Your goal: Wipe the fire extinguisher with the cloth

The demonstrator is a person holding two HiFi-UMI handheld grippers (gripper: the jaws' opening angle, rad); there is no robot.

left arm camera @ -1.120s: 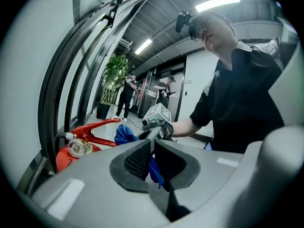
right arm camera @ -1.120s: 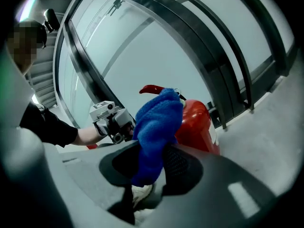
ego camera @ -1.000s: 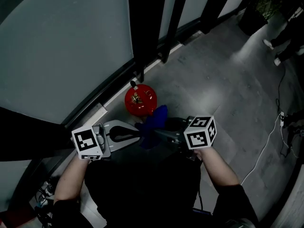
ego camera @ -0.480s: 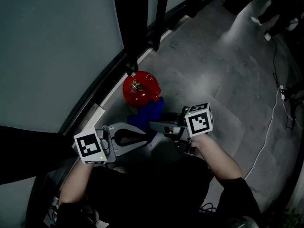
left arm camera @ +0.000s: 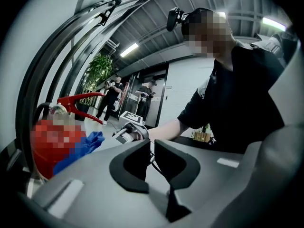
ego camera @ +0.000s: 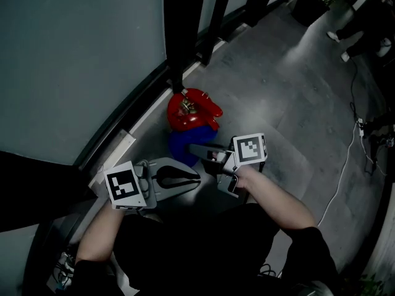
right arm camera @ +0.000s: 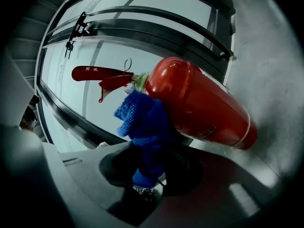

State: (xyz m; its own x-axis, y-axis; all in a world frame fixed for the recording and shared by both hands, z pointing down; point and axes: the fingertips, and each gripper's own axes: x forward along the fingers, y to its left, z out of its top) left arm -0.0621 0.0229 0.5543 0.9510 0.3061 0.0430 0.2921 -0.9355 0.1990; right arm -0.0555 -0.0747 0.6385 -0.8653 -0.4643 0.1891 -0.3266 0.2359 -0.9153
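Observation:
A red fire extinguisher (ego camera: 191, 111) stands on the grey floor beside a glass wall. Pressed against its near side is a blue cloth (ego camera: 184, 145), and my right gripper (ego camera: 196, 149) is shut on that cloth. In the right gripper view the cloth (right arm camera: 145, 122) bunches up from between the fingers of the right gripper (right arm camera: 149, 156) and touches the red cylinder (right arm camera: 199, 103) just below its valve. My left gripper (ego camera: 188, 179) hovers nearer me, to the left, apart from the extinguisher, jaws together with nothing between them. The left gripper view shows the left gripper (left arm camera: 152, 144), the extinguisher (left arm camera: 47, 144) and the cloth (left arm camera: 80, 148).
Dark window posts (ego camera: 185, 36) and a low sill (ego camera: 120, 143) run behind the extinguisher. A white cable (ego camera: 342, 187) trails over the floor at right. People (ego camera: 364, 23) stand at the far upper right. More cables (ego camera: 62, 273) lie at the lower left.
My right gripper has carried the cloth from the extinguisher's right side round to its near side, closer to the body. The left gripper has barely moved.

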